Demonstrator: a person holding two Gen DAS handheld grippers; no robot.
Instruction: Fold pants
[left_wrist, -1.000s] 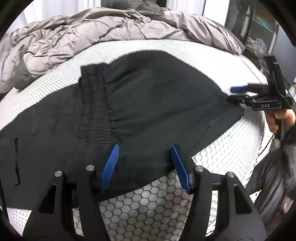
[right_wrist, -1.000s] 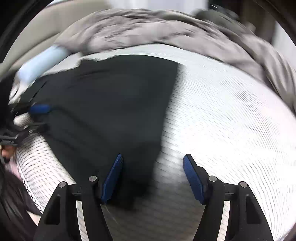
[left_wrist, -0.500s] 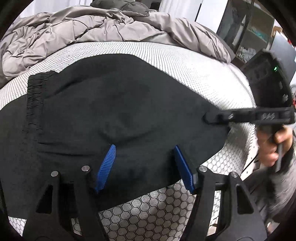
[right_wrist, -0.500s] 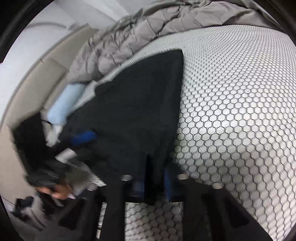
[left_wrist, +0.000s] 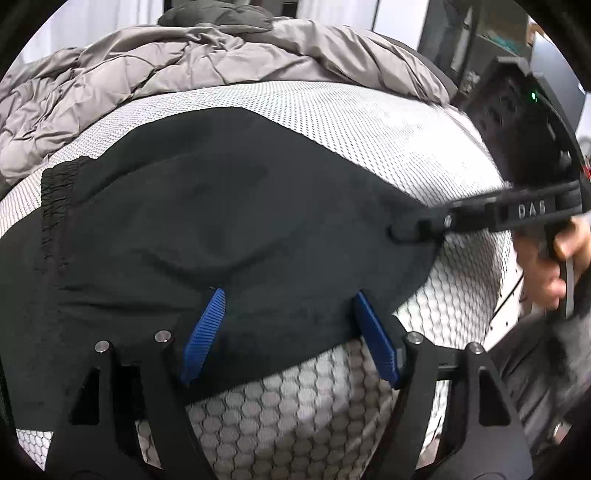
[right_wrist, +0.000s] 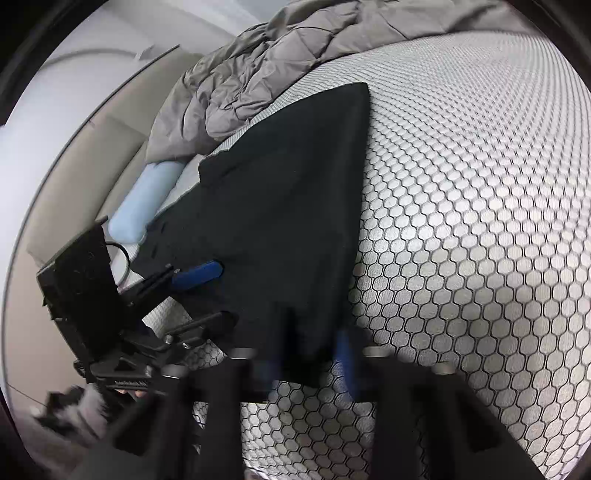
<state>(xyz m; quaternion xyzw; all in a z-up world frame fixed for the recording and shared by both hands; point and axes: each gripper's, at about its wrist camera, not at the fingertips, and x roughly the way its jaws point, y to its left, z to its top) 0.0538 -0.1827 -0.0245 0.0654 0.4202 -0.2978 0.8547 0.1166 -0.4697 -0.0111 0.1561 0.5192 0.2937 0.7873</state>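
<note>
Black pants (left_wrist: 229, 221) are lying on the bed (left_wrist: 388, 122), right tool (left_wrist: 413, 225) now pinching their right corner. Left tool (left_wrist: 288, 332) has just been opening over the near hem, gripping nothing; folding is starting

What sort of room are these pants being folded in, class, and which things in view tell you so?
Most likely a bedroom. The black pants lie on a mattress with a honeycomb-patterned cover, a rumpled grey quilted duvet is heaped at its far side, and a pale blue pillow sits by a padded headboard.
</note>
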